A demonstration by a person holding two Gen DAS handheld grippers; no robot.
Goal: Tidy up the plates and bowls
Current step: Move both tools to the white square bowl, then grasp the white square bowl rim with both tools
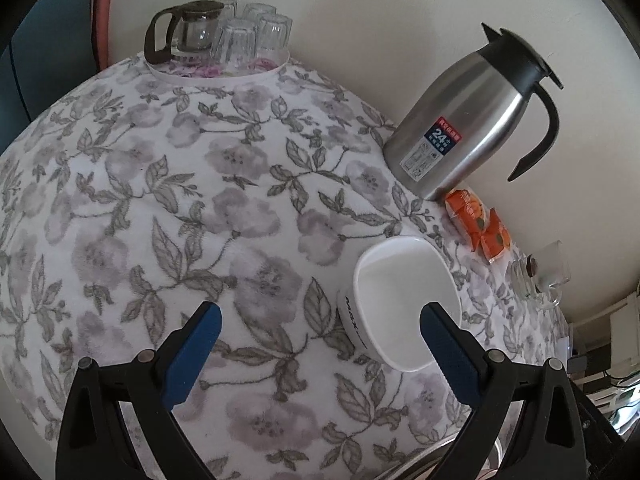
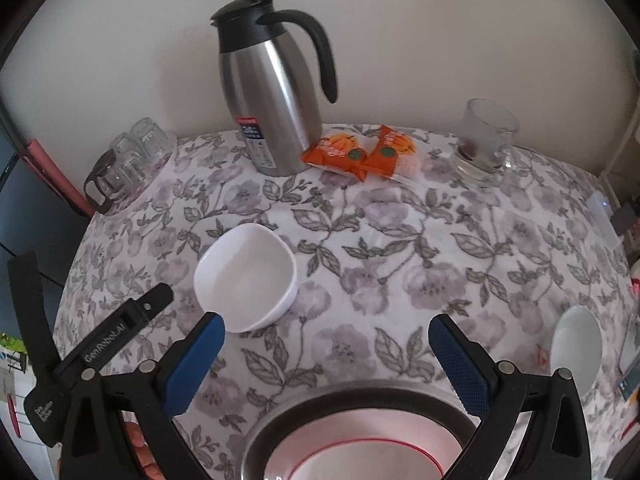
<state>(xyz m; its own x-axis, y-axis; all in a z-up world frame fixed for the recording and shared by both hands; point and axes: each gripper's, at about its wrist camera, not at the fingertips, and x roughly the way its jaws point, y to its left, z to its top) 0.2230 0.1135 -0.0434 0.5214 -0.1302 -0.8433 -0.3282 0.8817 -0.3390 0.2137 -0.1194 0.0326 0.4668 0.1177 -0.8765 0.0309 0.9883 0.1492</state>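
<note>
White bowl [image 2: 246, 276] upright, mouth skyward — squarish, no clear long axis

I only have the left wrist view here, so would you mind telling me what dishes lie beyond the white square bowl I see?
Observer: A round white bowl sits near the table's right edge, apart from your white square bowl.
Operator: Thank you. Is anything stacked already?
Observer: Yes, a metal bowl at the near edge holds a red-rimmed dish.
Operator: And where is the right gripper?
Observer: The right gripper is open above that stack, holding nothing.
</note>
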